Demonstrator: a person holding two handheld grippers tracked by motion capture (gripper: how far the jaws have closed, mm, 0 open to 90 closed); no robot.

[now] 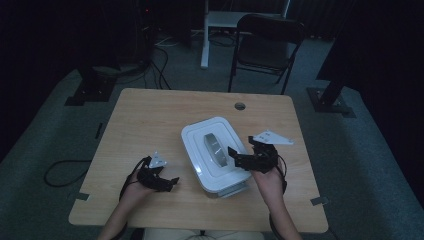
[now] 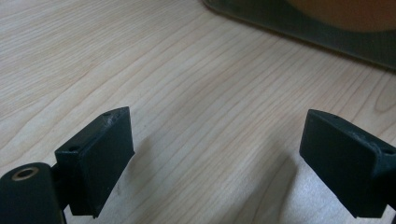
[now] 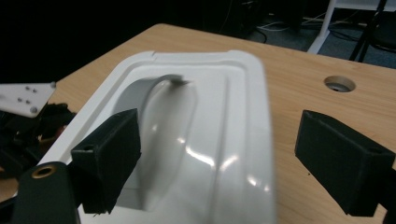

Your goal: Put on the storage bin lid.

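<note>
1. While the right tool (image 1: 239, 159) hangs open over the white lidded box (image 1: 212, 150), its grey handle (image 3: 140, 91) sits ungripped just ahead.
2. Left tool (image 1: 167, 183): open, empty, beside the box on the table (image 1: 150, 115).
3. Next move likely calls for closing on the handle.

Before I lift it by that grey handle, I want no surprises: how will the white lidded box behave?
The white lidded box looks like stiff moulded plastic, so it should hold its shape. Its glossy lid may be slippery for the fingers. The grey handle sits centrally, so tipping seems unlikely. Its weight can't be judged.
</note>
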